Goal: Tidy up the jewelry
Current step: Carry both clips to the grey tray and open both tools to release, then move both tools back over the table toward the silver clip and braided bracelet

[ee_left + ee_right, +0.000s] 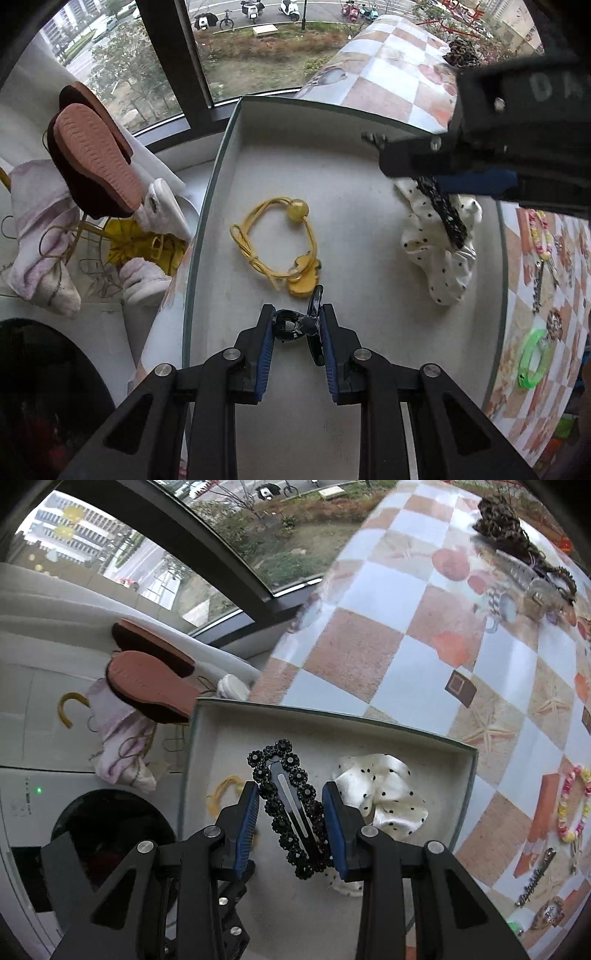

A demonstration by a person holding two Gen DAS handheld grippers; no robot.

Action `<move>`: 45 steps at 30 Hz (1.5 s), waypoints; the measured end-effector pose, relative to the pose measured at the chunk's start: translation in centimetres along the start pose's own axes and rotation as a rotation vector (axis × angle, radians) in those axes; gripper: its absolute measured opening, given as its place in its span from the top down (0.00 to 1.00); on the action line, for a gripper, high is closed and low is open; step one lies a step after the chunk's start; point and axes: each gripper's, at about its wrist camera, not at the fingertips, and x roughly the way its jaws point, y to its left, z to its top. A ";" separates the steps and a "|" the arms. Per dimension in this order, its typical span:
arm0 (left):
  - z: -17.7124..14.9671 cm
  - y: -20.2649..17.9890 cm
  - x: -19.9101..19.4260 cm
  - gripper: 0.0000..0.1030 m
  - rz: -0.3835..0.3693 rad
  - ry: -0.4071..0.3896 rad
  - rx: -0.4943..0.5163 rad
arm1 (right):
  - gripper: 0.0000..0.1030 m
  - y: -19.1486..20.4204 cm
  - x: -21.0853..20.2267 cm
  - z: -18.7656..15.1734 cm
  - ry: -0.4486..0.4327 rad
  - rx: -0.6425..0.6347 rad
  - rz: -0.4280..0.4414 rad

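Past my tongs: window (159,66) onto a street with parked scooters (251,9). Pink-soled slippers (96,158) hang sole-out on a rack beside pale cloth (37,229). Checkered tablecloth (388,602) with starfish prints. Washing machine door (110,834) below left, green light (38,790) lit.

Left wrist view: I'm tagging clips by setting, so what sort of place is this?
Probably a home laundry corner beside an upper-floor window: slippers and cloths hang on a rack, a washing machine sits below, and a checkered tablecloth covers the table holding the white tray.
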 end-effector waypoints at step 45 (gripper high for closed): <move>-0.9 -3.6 -3.5 0.00 0.080 -0.045 0.128 | 0.32 -11.5 -9.5 -8.2 -0.096 0.317 0.018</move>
